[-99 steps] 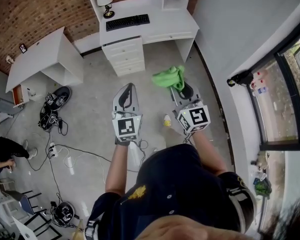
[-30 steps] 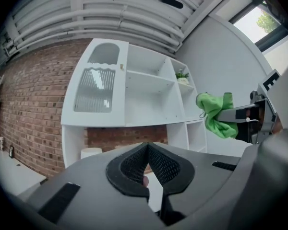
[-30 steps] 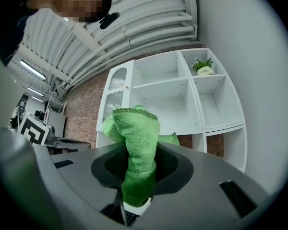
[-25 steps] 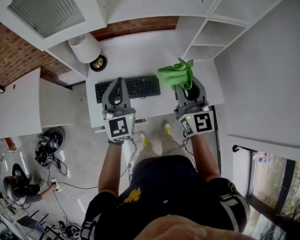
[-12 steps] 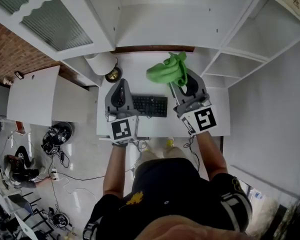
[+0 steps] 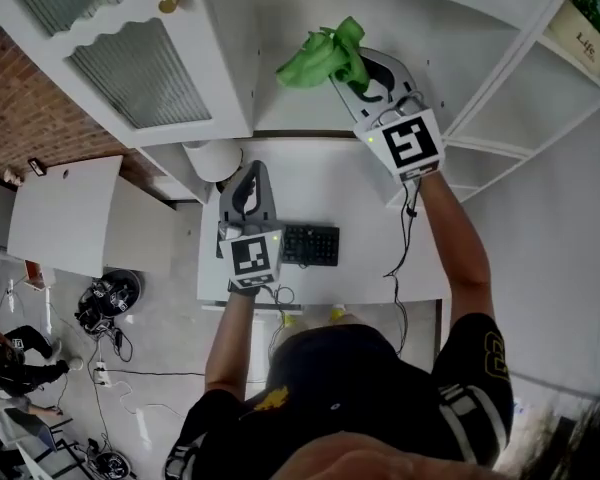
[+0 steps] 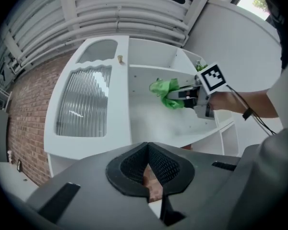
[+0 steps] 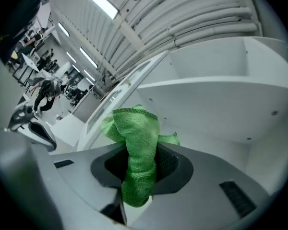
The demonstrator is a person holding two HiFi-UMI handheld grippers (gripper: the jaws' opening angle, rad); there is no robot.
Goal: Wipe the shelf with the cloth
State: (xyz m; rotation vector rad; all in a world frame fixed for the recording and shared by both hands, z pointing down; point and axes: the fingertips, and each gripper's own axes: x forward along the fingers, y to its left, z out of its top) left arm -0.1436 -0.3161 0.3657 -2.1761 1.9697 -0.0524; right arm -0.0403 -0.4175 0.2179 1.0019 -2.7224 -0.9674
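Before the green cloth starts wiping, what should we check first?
1. Green cloth clamped in the right gripper: ok.
2. Cloth up inside the open white shelf compartment: ok.
3. Cloth pressing on a shelf surface: cannot tell.
4. Left gripper shut, holding nothing, low over the desk, away from the cloth: ok.
5. Ribbed-glass cabinet door apart from the cloth: ok.

Overhead, two gripper-mounted (shelf (image 6: 290, 108) shared)
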